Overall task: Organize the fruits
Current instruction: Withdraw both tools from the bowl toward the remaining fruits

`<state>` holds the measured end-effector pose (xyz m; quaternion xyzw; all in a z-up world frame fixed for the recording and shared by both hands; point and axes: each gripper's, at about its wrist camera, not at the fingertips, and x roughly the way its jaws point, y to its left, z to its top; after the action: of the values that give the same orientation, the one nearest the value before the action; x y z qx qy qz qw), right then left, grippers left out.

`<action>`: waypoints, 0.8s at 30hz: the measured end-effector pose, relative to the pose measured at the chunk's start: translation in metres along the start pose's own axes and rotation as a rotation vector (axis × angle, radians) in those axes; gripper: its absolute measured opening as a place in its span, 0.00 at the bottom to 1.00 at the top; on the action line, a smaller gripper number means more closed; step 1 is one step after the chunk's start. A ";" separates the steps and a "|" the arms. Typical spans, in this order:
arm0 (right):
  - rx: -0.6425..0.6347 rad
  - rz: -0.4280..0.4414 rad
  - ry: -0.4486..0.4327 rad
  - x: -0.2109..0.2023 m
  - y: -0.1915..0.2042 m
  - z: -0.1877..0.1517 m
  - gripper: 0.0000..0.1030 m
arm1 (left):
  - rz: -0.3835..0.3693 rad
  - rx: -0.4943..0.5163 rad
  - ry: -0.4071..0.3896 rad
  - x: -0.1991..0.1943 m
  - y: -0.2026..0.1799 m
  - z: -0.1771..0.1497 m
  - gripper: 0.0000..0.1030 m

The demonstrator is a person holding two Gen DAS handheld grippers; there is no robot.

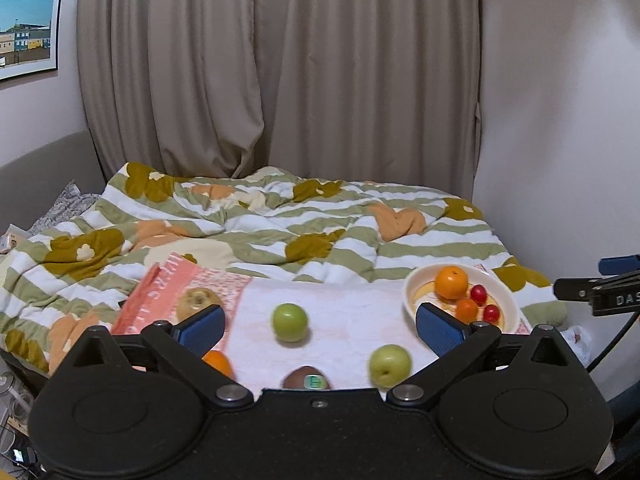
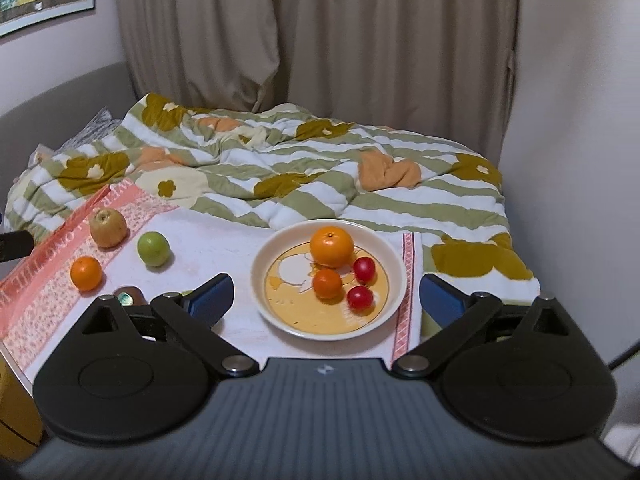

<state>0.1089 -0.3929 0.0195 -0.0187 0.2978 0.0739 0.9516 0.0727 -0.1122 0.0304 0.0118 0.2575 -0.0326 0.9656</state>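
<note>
Both tools hang spread and empty above the fruit on the bed.

The left tool (image 1: 320,326) and right tool (image 2: 326,294) hold nothing; the round cream plate (image 2: 262,264) gathers two oranges and two red fruits, while a green apple (image 2: 153,248) waits loose on the pink towel (image 2: 208,236).

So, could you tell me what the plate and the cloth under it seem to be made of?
The plate looks like glazed ceramic, though it could be melamine: smooth cream rim with a soft sheen. The cloth looks like a matte woven cotton towel, lying limp with a printed pink border.
</note>
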 end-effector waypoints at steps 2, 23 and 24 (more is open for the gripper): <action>0.024 -0.016 -0.002 -0.005 0.012 -0.002 1.00 | -0.005 0.012 -0.002 -0.001 0.016 -0.001 1.00; 0.243 -0.272 0.102 0.008 0.148 -0.049 1.00 | -0.127 0.143 0.075 0.051 0.142 -0.028 1.00; 0.255 -0.287 0.107 0.011 0.153 -0.052 1.00 | -0.138 0.148 0.083 0.057 0.145 -0.031 1.00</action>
<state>0.0649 -0.2449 -0.0281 0.0559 0.3494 -0.1018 0.9298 0.1167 0.0309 -0.0236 0.0667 0.2946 -0.1176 0.9460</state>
